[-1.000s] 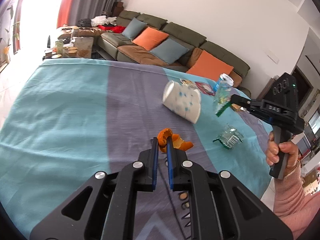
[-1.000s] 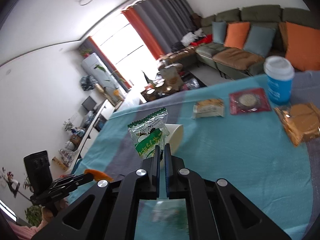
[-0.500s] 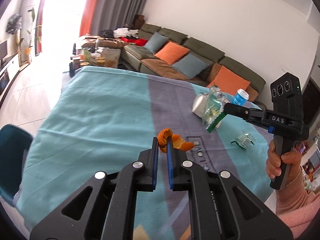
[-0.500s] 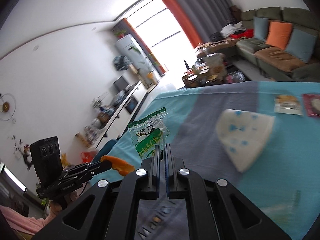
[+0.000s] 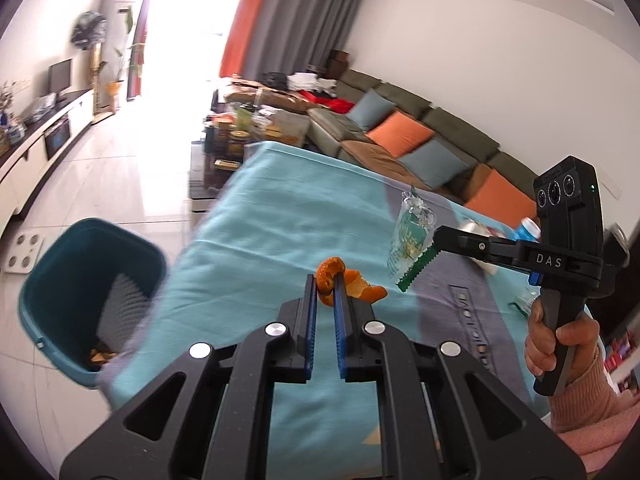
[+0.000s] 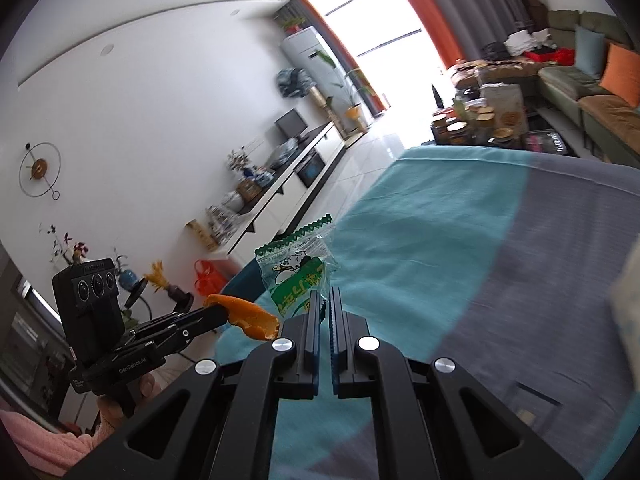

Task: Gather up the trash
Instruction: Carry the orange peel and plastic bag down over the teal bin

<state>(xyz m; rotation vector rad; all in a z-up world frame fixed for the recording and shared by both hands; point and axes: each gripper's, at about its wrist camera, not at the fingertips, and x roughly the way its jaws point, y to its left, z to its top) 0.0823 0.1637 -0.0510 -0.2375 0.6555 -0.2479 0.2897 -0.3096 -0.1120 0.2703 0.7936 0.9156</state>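
My left gripper [image 5: 324, 280] is shut on an orange peel [image 5: 348, 284] and holds it above the teal tablecloth near the table's left edge; the peel also shows in the right wrist view [image 6: 250, 314]. My right gripper [image 6: 325, 296] is shut on a green and clear snack wrapper [image 6: 298, 270], held in the air over the table; the wrapper also shows in the left wrist view [image 5: 410, 246]. A teal trash bin [image 5: 86, 296] stands on the floor left of the table, with some scraps at its bottom.
The table [image 5: 280, 216] has a teal and grey cloth. A blue cup with a white lid [image 5: 528, 230] and a crumpled clear wrapper [image 5: 522, 302] lie behind the right gripper. A sofa [image 5: 420, 140] stands beyond the table, a TV cabinet [image 6: 280, 196] along the wall.
Both grippers have swung left with their loads toward the table's left edge. The trash bin has come into the left wrist view. The white paper cup has left the views.
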